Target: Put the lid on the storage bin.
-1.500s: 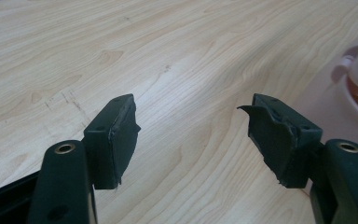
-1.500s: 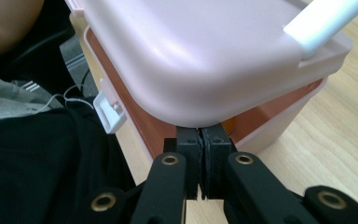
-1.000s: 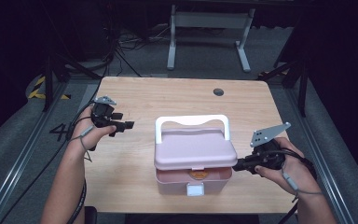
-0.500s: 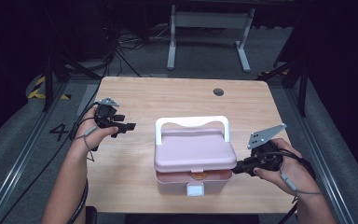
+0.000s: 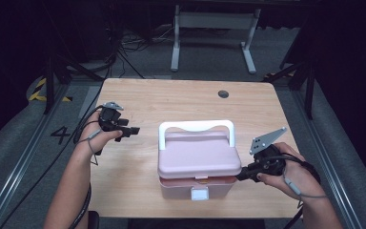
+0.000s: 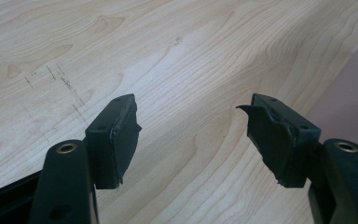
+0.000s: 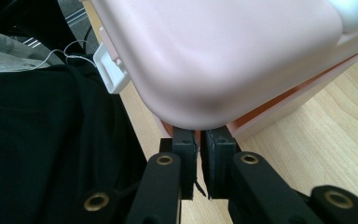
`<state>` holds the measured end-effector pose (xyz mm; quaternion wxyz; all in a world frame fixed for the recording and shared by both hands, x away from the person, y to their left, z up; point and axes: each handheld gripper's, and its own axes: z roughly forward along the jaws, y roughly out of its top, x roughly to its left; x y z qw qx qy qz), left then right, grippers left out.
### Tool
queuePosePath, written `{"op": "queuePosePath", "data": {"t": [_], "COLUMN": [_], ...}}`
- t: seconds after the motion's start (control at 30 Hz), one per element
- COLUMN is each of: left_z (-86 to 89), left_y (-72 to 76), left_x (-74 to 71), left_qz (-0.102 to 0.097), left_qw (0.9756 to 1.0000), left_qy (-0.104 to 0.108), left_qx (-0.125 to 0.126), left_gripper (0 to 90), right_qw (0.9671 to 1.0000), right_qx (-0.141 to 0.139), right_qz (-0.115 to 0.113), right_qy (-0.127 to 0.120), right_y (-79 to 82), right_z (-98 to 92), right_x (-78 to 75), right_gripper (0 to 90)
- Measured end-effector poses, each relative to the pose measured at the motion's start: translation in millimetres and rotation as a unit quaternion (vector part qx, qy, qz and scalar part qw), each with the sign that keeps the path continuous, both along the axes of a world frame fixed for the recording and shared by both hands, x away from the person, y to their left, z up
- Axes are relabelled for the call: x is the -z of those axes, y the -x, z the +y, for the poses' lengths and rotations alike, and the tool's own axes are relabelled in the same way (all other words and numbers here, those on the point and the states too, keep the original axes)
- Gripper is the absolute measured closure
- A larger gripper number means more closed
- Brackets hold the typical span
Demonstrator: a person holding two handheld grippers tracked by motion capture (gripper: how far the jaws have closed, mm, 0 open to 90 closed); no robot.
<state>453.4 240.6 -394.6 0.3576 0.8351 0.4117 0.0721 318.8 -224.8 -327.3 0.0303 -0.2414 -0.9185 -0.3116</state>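
While we are looking down from the high view, the pale pink plastic box with a rounded lid (image 5: 198, 159) is sitting at the lower centre of the frame on the light wooden table (image 5: 171, 100), with its white carrying handle (image 5: 195, 128) lying toward the upper side and its small white front latch (image 5: 199, 193) facing the bottom edge. A thin orange-brown line is showing between lid and base, so the lid is sitting slightly raised along the front.

At the lower right of that frame we are holding the right gripper (image 5: 242, 174) against the box's right front corner, with the grey three-cornered plate (image 5: 267, 140) standing above our hand. In the right gripper view its jaws are standing pressed nearly together, with only a thin slit between the pads, and their tips are tucked just under the overhanging pink lid corner (image 7: 200, 88), beside the orange gap. Whether they are pinching anything we cannot tell; the gripper (image 7: 198, 140) is clenched.

At the middle left of the high view we are holding the left gripper (image 5: 132, 130) above bare tabletop, well apart from the box, pointing toward it. In the left gripper view its jaws are standing wide apart around nothing, released, with wood grain (image 6: 182, 60) beneath and a pink edge of the box (image 6: 349, 102) at the right side of the frame.
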Motion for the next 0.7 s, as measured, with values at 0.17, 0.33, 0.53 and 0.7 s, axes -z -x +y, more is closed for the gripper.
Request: {"op": "queuePosePath", "data": {"t": [0.17, 0.33, 0.53, 0.7], "left_z": [-1.5, -0.7, -0.8, -0.9], "left_y": [-0.1, -1.1, -1.1, -1.5], "left_x": [2.0, 3.5, 4.5, 5.3], "left_qz": [0.005, 0.007, 0.012, 0.013], "left_qw": [1.0, 1.0, 0.9999, 0.9999], "left_qy": [0.002, 0.0, 0.002, 0.0], "left_qx": [0.001, 0.003, 0.002, 0.006], "left_gripper": [33.6, 33.1, 32.8, 32.6], "right_qw": [1.0, 0.9997, 0.9993, 0.9991], "right_qx": [-0.003, -0.006, -0.011, -0.011], "right_qz": [0.004, 0.014, 0.02, 0.022], "right_qy": [0.007, 0.021, 0.028, 0.035], "right_y": [0.4, 0.7, 0.7, 1.3], "right_z": [1.0, 2.5, 3.0, 2.7], "right_x": [1.1, 3.8, 5.4, 5.6], "right_gripper": [84.8, 84.7, 84.4, 84.1]}}
